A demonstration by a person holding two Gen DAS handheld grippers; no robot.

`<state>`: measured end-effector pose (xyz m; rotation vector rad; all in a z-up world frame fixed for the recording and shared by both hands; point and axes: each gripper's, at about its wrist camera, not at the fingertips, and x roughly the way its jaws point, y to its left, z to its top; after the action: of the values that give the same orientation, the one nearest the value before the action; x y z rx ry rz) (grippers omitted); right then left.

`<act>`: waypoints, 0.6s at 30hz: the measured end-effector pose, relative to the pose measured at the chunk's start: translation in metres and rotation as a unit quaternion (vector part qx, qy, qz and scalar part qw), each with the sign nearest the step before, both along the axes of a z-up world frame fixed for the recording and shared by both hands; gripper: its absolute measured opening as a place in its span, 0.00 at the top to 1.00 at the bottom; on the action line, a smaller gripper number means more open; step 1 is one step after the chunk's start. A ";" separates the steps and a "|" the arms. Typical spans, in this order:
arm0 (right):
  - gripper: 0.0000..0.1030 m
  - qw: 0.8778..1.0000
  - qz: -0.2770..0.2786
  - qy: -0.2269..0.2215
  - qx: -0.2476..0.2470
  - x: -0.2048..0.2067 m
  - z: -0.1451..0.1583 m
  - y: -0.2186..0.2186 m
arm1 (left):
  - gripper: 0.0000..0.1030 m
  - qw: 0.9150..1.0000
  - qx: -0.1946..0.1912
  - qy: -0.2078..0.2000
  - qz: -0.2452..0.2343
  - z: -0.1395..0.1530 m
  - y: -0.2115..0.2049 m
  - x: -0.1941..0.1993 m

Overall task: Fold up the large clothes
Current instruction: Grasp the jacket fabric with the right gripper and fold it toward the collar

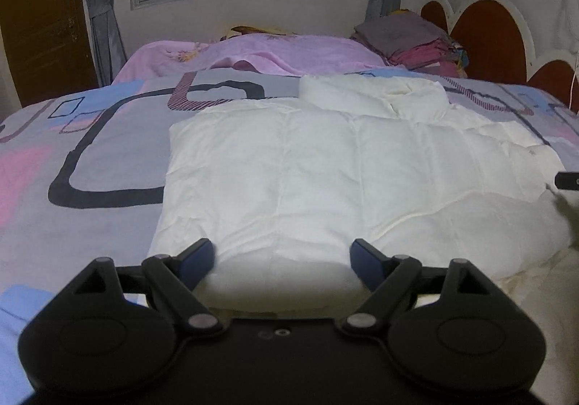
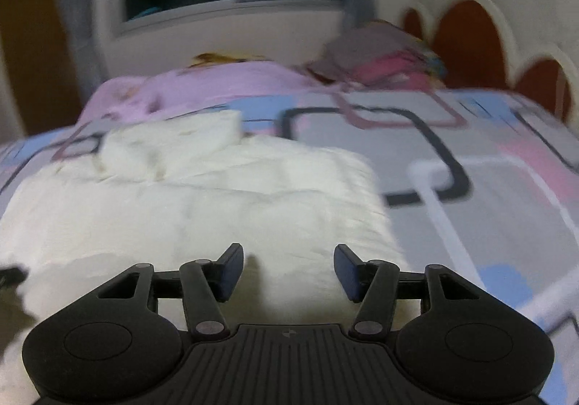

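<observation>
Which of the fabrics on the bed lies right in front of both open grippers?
The white padded garment, spread flat on the patterned bedsheet. The pink blanket and the folded clothes stack sit far behind it, near the window wall.

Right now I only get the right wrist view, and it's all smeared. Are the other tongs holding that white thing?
Observer: No. The left tongs are open, jaws apart over the near edge of the white padded garment.
Operator: What does its far left side look like?
Observer: The left edge runs fairly straight along the patterned bedspread.
Operator: Anything on the wall I can't see?
Observer: A thin white cord hangs down beside the headboard.
</observation>
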<state>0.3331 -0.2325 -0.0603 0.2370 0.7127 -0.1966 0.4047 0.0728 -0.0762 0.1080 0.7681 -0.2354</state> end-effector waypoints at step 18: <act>0.53 1.000 0.010 0.014 0.001 0.019 -0.002 -0.016 | 0.15 1.000 0.010 0.015 -0.025 -0.005 -0.004 0.004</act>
<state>0.3520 -0.2482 -0.0623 0.2301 0.7420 -0.1797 0.4089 0.0685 -0.0814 0.1428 0.7981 -0.2774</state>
